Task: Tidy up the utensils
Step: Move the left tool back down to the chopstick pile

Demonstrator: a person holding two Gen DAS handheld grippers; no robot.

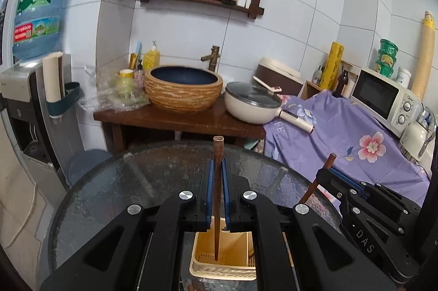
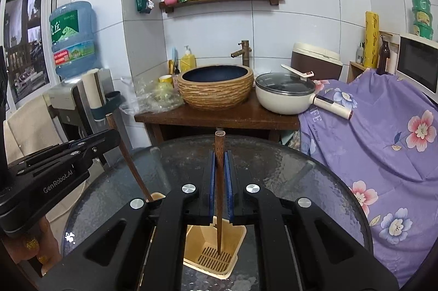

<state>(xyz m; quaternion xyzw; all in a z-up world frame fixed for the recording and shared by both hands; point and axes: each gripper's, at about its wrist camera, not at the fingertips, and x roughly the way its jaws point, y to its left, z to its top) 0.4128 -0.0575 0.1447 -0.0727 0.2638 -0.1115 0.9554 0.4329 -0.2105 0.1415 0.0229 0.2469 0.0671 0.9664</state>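
Both chopsticks are up and over the holder. The left hand-held gripper (image 1: pixel 218 176) has its blue pads (image 1: pixel 210 189) pressed in on a dark wooden chopstick (image 1: pixel 218 181), which stands nearly upright between them, blunt end up, its pointed tip down inside the cream utensil holder (image 1: pixel 224 261) — right at the slotted floor, though contact is hard to judge.

Over on the right, same story: the right hand-held gripper (image 2: pixel 219 176) is pinching a second chopstick (image 2: pixel 219 181), also close to vertical, and its tip reaches the slotted grate at the bottom of the holder (image 2: pixel 213 250). From this wrist view the left gripper's black body (image 2: pixel 54 170) comes in from the side with its chopstick (image 2: pixel 128 154) slanting down towards the holder's rim; from the left wrist view the right gripper (image 1: pixel 356 198) shows at the right edge, its chopstick (image 1: pixel 319 176) tilted likewise.

The holder sits upright on the round glass surface (image 1: pixel 109 195), just below both grippers.

Behind it all — a wooden counter (image 2: pixel 219 118) carrying a woven-look basin (image 2: pixel 216 86) and a cream pan with a glass lid (image 2: pixel 284 94), a purple floral cloth (image 2: pixel 383 140) draped to the right, and a water cooler bottle (image 2: pixel 74 39) to the left. Bottles line the wall shelf (image 2: pixel 221 1) under the mirror.
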